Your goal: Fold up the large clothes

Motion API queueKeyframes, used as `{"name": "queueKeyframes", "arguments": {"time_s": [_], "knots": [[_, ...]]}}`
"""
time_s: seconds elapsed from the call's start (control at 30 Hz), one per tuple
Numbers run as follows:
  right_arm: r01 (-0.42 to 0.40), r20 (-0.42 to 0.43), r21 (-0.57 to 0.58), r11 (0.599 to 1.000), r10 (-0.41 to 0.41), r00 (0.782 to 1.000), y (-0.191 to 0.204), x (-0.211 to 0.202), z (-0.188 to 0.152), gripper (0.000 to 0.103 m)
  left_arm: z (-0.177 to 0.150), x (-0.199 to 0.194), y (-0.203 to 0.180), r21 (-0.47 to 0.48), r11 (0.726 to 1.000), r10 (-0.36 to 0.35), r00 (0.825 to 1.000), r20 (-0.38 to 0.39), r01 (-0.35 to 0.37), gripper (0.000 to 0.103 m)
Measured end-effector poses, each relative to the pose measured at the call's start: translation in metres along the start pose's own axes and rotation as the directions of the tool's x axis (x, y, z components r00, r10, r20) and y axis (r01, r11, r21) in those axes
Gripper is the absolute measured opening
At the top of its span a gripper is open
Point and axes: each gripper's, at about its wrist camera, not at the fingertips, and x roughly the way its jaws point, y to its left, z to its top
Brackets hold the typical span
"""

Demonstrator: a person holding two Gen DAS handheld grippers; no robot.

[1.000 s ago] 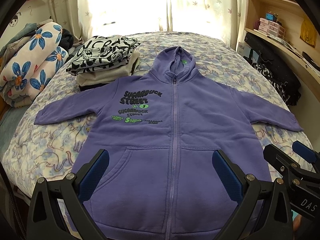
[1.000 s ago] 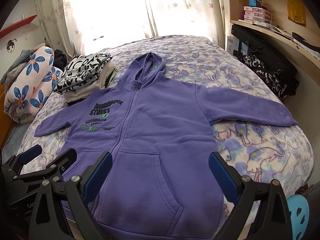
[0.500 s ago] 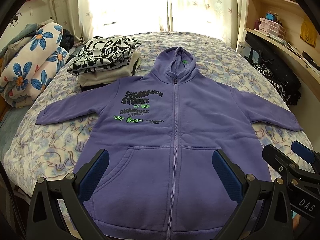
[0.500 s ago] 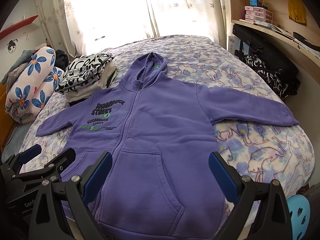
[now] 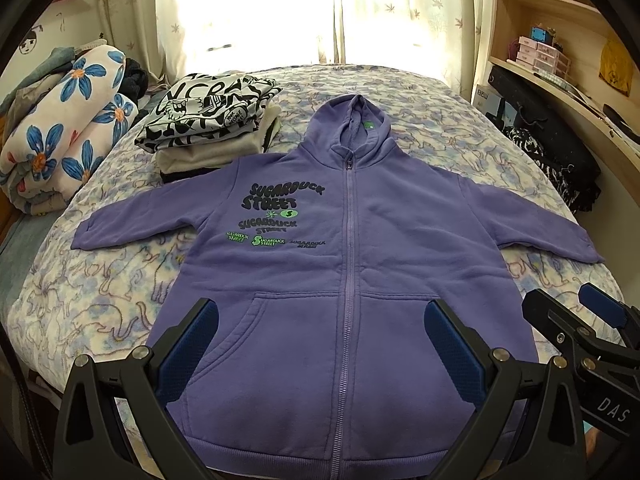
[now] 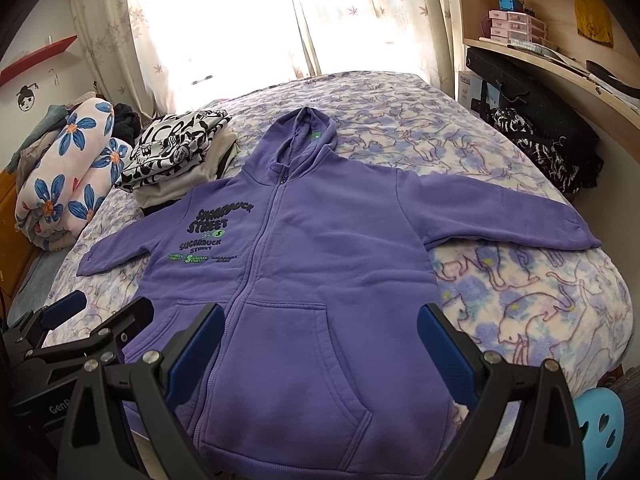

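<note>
Both grippers, left (image 5: 320, 340) and right (image 6: 320, 340), gape wide, holding nothing, above the hoodie (image 5: 348, 280) hem. Risk: thick fleece, so a shallow pinch grabs one layer, and the fold drags skewed toward the clothes stack (image 5: 208, 120).

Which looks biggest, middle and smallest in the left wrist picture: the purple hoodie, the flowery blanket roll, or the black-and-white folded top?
1. purple hoodie, by far.
2. flowery blanket roll.
3. black-and-white folded top, looking only slightly smaller than the roll, so that order is unsure.
</note>
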Motion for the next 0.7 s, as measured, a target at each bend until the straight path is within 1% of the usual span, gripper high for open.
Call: {"name": "queueKeyframes", "arguments": {"time_s": [0.13,0.23,0.3,0.43,0.57,0.7], "knots": [[-0.017,-0.003,0.004,1.000,0.017,1.000,0.001,-0.001,0.002,0.098,0.002,-0.006,-0.003,0.014,1.000,0.018,1.000,0.024,-0.018,0.102],[-0.010,0.006,-0.007,1.000,0.010,1.000,-0.001,-0.004,0.004,0.098,0.004,-0.008,-0.006,0.024,0.999,0.026,0.999,0.036,-0.027,0.102],[0.000,0.020,-0.014,1.000,0.000,1.000,-0.002,-0.007,0.006,0.097,0.007,-0.009,-0.007,0.029,0.999,0.018,0.999,0.041,-0.020,0.102],[0.010,0.052,0.011,1.000,-0.010,0.999,-0.009,-0.014,0.009,0.097,0.012,-0.011,-0.012,0.050,0.999,0.005,0.999,0.035,-0.007,0.102],[0.031,0.071,0.004,1.000,-0.031,0.997,-0.013,-0.018,0.015,0.097,0.016,-0.015,-0.018,0.067,0.998,0.007,0.999,0.054,-0.010,0.102],[0.053,0.102,-0.004,0.999,-0.052,0.993,-0.016,-0.025,0.020,0.097,0.024,-0.019,-0.023,0.074,0.997,-0.009,0.998,0.065,0.005,0.102]]}}
